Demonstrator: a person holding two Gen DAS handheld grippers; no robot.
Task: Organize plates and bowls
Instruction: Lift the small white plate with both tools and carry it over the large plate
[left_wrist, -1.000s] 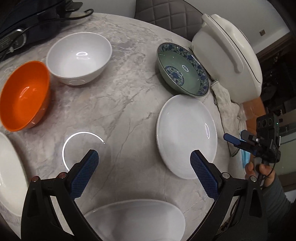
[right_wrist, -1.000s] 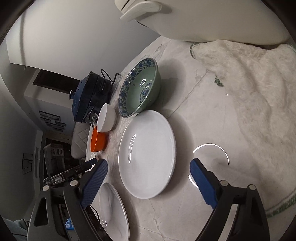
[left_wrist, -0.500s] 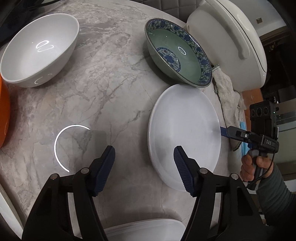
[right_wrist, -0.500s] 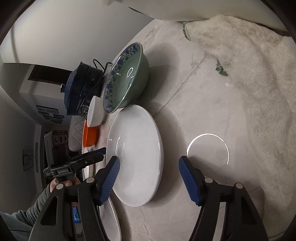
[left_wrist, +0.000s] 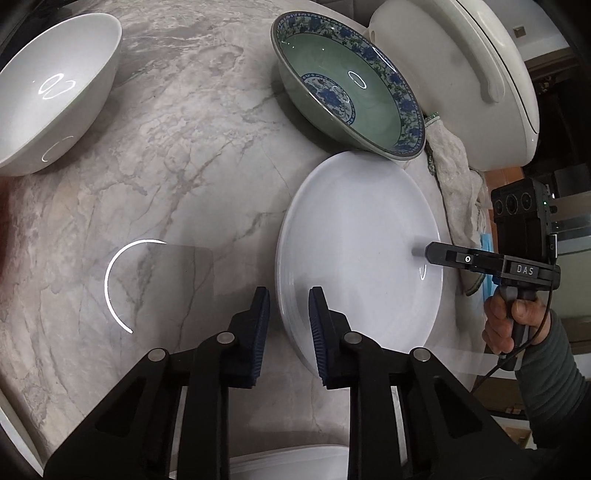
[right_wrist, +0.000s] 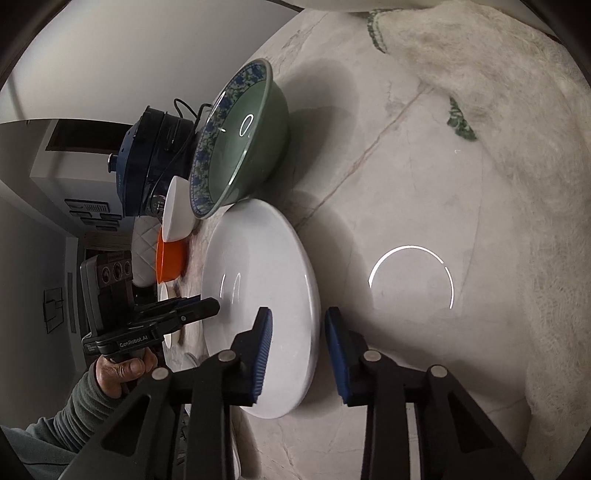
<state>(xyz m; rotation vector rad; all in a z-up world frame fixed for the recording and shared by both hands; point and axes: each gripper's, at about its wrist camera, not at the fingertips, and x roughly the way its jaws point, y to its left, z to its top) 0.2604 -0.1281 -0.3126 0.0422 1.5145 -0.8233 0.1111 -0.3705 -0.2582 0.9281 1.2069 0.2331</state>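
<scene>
Both claws have been lowered onto the white plate on the marble counter; the left claw and right claw are closing astride opposite rims, a gap still seen.

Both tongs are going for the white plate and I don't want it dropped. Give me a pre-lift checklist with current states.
1. Left tongs straddle the white plate rim, jaws closing: ok.
2. Right tongs straddle the opposite rim, jaws closing: ok.
3. Pads firmly pressing the plate on both sides: cannot tell.
4. Plate clear of the green bowl: not ok, the bowl's rim overhangs the plate's far edge; contact unclear.
5. Plate empty: ok.
6. Towel clear of the plate: ok.
</scene>
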